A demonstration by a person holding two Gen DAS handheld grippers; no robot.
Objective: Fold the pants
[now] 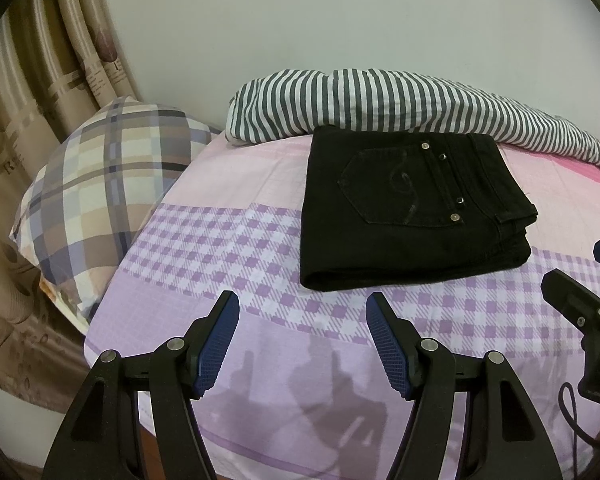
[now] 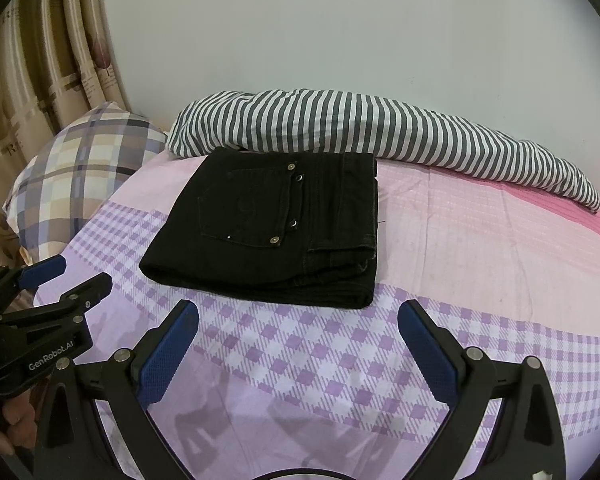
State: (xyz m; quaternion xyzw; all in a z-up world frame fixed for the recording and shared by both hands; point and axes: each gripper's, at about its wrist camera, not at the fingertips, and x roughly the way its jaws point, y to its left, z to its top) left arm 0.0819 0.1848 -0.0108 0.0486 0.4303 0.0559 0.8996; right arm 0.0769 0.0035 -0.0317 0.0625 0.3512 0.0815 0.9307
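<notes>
The black pants (image 1: 412,208) lie folded into a compact rectangle on the pink and purple checked bedsheet (image 1: 228,240), back pocket up. They also show in the right wrist view (image 2: 276,228). My left gripper (image 1: 302,304) is open and empty, held above the sheet just in front of the pants. My right gripper (image 2: 298,312) is open and empty, also in front of the pants. Each gripper shows at the edge of the other's view, the right one (image 1: 588,280) and the left one (image 2: 80,276). Neither touches the pants.
A grey and white striped duvet (image 1: 380,104) lies bunched along the wall behind the pants. A plaid pillow (image 1: 100,188) sits at the bed's left end, against beige curtains (image 1: 32,80). The bed's near edge runs below the grippers.
</notes>
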